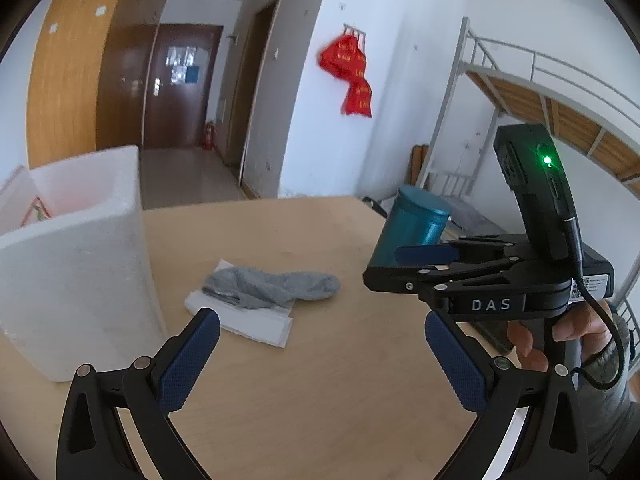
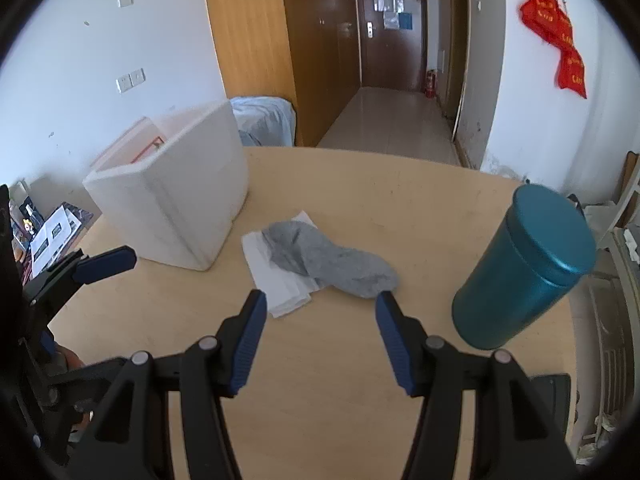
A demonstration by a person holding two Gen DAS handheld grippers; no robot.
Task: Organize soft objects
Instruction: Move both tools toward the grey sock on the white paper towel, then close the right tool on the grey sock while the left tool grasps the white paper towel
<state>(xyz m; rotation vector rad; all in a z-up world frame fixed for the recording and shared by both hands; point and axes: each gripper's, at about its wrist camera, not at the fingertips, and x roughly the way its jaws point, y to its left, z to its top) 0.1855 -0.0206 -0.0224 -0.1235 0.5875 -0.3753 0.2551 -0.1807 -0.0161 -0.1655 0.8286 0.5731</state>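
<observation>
A grey sock (image 1: pixel 276 286) (image 2: pixel 332 264) lies flat on a folded white cloth (image 1: pixel 244 316) (image 2: pixel 276 280) in the middle of the wooden table (image 2: pixel 360 360). My right gripper (image 2: pixel 322 300) is open and empty, tilted down, its tips just short of the sock's toe end. My left gripper (image 1: pixel 320 322) stands open with nothing between its fingers, close in front of the cloth's near edge. The right wrist view shows one left finger (image 2: pixel 106 264) at the far left. The left wrist view shows the right gripper from the side, with one blue pad (image 1: pixel 428 254) to the right of the sock.
A white foam box (image 1: pixel 80 280) (image 2: pixel 180 200), open at the top, stands left of the cloth. A teal lidded canister (image 2: pixel 524 268) (image 1: pixel 416 224) stands at the right near the table's edge. A hand (image 1: pixel 532 344) holds the right gripper. A bunk bed frame (image 1: pixel 520 80) is beyond the table.
</observation>
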